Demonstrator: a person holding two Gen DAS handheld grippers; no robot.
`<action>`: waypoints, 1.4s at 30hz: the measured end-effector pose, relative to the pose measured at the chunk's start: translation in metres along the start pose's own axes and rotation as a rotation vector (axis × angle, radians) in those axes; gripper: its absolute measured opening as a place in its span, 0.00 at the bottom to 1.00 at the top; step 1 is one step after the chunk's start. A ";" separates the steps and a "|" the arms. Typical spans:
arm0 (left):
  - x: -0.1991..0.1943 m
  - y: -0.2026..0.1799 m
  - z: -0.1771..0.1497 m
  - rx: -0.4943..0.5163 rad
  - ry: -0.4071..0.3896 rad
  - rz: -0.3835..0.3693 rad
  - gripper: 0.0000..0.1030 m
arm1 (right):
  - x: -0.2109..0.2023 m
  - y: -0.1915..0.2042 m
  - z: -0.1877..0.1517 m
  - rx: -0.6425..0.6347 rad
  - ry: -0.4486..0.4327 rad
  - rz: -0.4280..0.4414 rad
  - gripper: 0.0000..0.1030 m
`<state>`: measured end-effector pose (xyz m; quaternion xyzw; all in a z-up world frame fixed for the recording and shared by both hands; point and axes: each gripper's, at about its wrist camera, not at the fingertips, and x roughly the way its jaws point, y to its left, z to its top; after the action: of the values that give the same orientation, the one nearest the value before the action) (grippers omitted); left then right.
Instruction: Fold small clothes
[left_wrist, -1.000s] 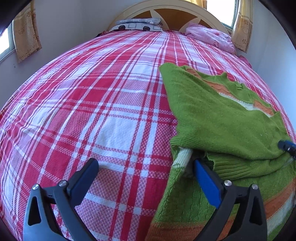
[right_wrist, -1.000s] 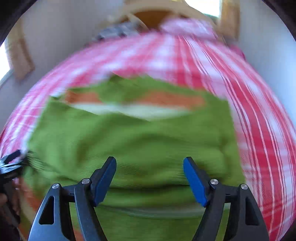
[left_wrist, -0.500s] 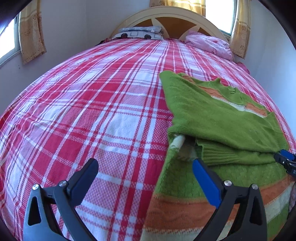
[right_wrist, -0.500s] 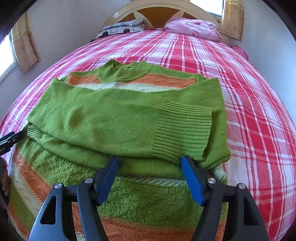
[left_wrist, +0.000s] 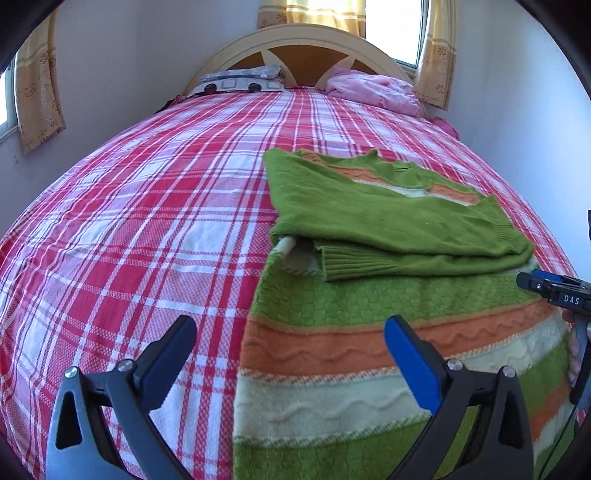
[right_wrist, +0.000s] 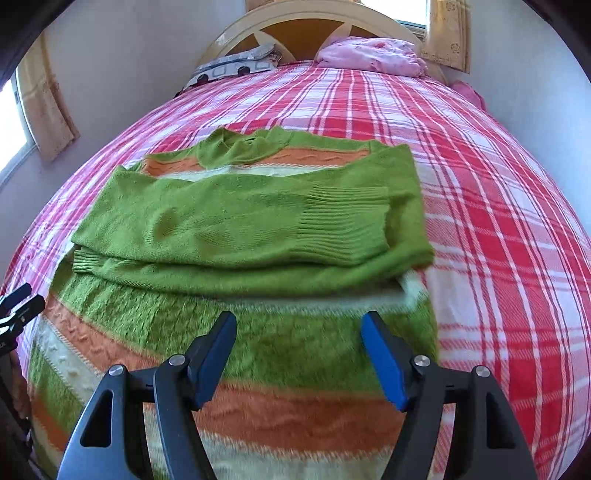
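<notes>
A green sweater with orange and cream stripes lies flat on the red plaid bed, collar toward the headboard. Both sleeves are folded across its chest, ribbed cuffs showing. My left gripper hovers open over the sweater's left edge near the hem, nothing between its fingers. Above the striped lower body my right gripper hangs open and empty. The right gripper's tip shows at the right edge of the left wrist view; the left gripper's tip shows at the left edge of the right wrist view.
A patterned pillow and a pink bundle of cloth lie at the headboard. Walls and curtained windows close in on both sides. Bare plaid sheet stretches left and right of the sweater.
Both grippers have drawn back from the folded sleeves toward the hem, so more of the striped lower body shows. The sweater itself lies unmoved.
</notes>
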<state>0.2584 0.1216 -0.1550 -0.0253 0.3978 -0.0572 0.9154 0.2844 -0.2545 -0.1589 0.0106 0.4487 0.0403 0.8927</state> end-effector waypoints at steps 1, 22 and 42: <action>-0.003 -0.001 -0.001 -0.003 0.000 -0.013 1.00 | -0.004 -0.001 -0.002 0.006 -0.005 0.005 0.69; -0.063 0.000 -0.055 0.029 0.011 -0.053 1.00 | -0.084 0.040 -0.073 -0.101 -0.048 0.086 0.69; -0.098 -0.002 -0.109 0.089 0.098 -0.086 1.00 | -0.123 0.055 -0.142 -0.091 -0.018 0.098 0.70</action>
<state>0.1124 0.1319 -0.1580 0.0013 0.4378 -0.1154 0.8916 0.0937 -0.2125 -0.1421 -0.0078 0.4375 0.1040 0.8931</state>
